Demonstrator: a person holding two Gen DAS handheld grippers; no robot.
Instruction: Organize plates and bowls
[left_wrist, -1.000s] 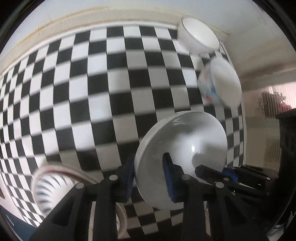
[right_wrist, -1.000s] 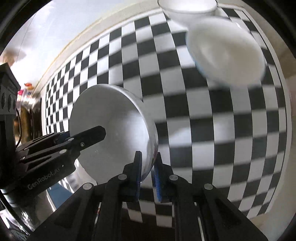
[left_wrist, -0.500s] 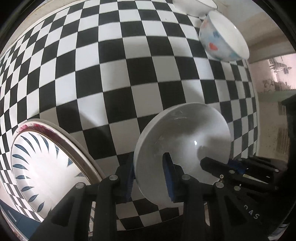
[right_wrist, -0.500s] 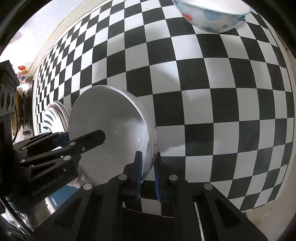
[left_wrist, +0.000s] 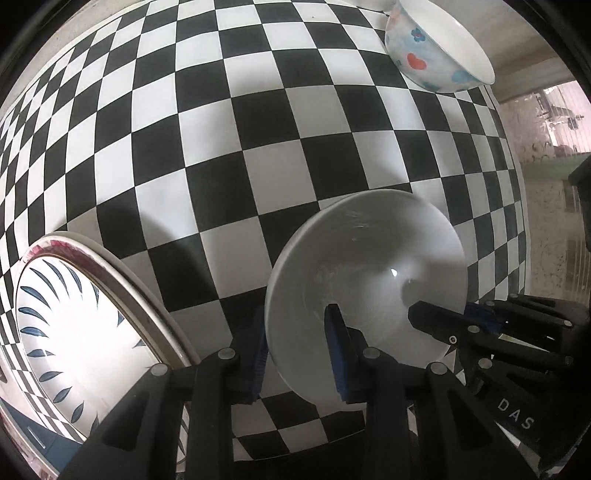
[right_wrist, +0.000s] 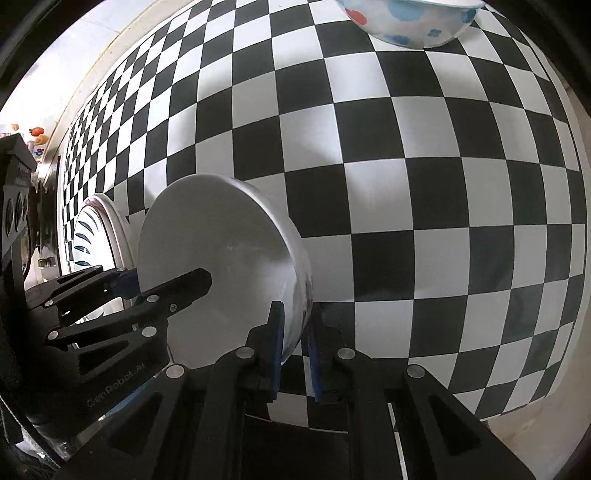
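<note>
A plain white bowl (left_wrist: 369, 273) hangs tilted just above the checkered tablecloth (left_wrist: 258, 147), carried by both grippers at once. My left gripper (left_wrist: 295, 332) is shut on the bowl's near-left rim, one blue pad inside and one outside. My right gripper (left_wrist: 443, 314) is shut on the opposite rim. In the right wrist view the same bowl (right_wrist: 221, 258) sits between my right gripper (right_wrist: 294, 325) and my left gripper (right_wrist: 166, 282). A stack of plates (left_wrist: 74, 332) topped by a blue-leaf plate lies to the left of the bowl.
A white bowl with red hearts and blue flowers (left_wrist: 436, 51) stands at the far end of the table, also seen as the patterned bowl (right_wrist: 406, 18). The table's edge (right_wrist: 535, 406) runs along the right side. Bare checkered cloth lies between the two bowls.
Both grippers have sunk toward the table with the white bowl between them. The plate stack has come fully into view at the left, and the patterned bowl has slid to the top edge.
</note>
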